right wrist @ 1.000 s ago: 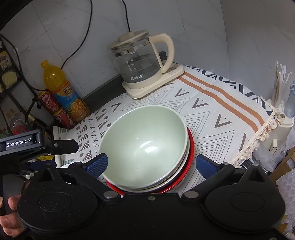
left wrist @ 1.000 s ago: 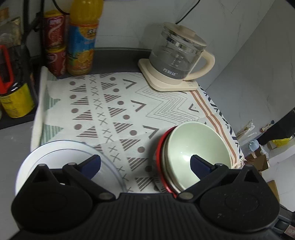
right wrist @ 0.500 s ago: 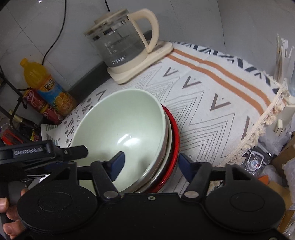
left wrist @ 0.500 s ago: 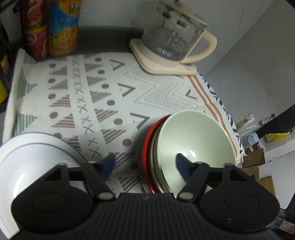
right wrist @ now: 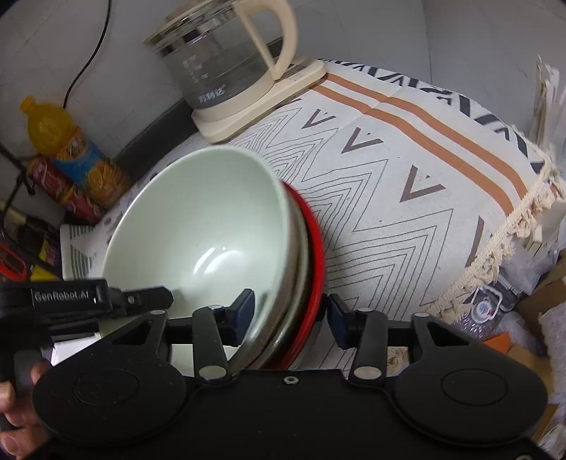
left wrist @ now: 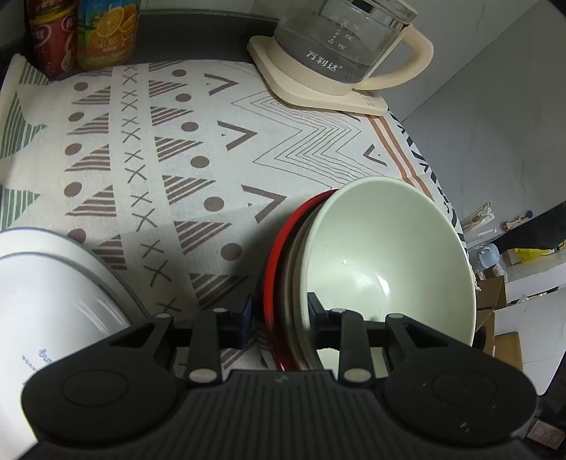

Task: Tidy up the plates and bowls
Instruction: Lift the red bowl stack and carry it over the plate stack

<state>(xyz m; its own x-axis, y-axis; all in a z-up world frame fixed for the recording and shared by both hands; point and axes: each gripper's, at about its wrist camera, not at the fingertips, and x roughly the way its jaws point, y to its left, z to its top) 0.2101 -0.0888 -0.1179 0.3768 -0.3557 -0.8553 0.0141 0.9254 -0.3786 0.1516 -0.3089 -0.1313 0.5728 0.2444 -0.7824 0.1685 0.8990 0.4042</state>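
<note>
A pale green bowl [left wrist: 385, 254] sits in a stack with a grey bowl and a red plate [left wrist: 274, 269] on the patterned cloth. My left gripper [left wrist: 279, 315] is shut on the stack's left rim, one finger outside the red plate, one inside the green bowl. My right gripper [right wrist: 290, 309] is shut on the stack's right rim [right wrist: 311, 247] in the same way. The green bowl [right wrist: 201, 230] fills the middle of the right wrist view. A white plate [left wrist: 46, 308] lies at the lower left, beside my left gripper.
A glass kettle [left wrist: 339, 46] on a cream base stands at the back of the cloth [left wrist: 177, 148]. An orange juice bottle [left wrist: 106, 32] and red cans [left wrist: 49, 39] stand at the back left. The cloth's fringed edge [right wrist: 509, 226] hangs at the right.
Both grippers have moved in on the stack from opposite sides and closed from wide open onto its rims. The stack looks tilted up toward the cameras.
</note>
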